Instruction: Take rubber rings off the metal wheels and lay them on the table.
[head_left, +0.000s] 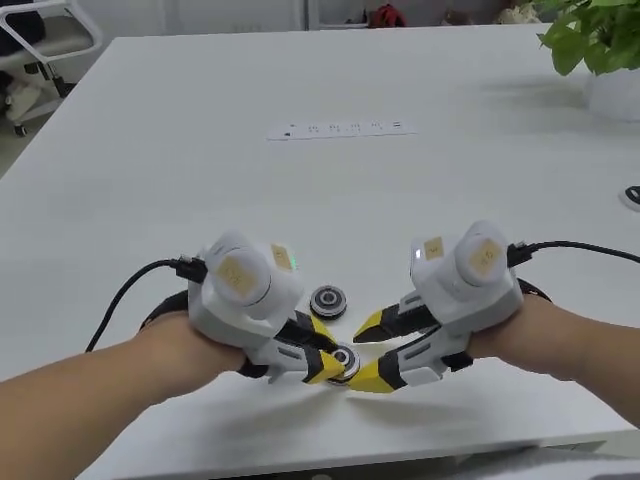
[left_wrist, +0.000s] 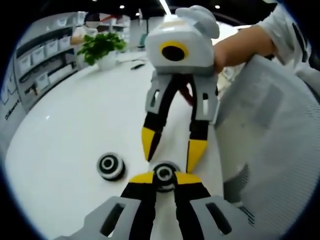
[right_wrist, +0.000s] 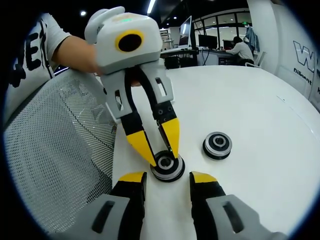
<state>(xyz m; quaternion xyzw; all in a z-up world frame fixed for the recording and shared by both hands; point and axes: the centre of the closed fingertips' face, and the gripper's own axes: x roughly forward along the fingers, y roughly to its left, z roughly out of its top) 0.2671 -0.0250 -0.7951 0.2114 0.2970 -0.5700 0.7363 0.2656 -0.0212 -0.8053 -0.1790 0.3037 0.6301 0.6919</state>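
Wheel one (right_wrist: 167, 168): near edge of surface (head_left: 300, 180), clamped in left claw (head_left: 325, 352), likely steadied for stripping. Right claw (right_wrist: 167, 176): half open, tips flanking it, holding nothing. Wheel two (head_left: 328, 300): at 11 o'clock of it, loose, rubber ring (right_wrist: 206, 147) on.

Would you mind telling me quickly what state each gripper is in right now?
Left gripper: closed on a wheel.
Right gripper: open, its jaws on either side of that wheel.
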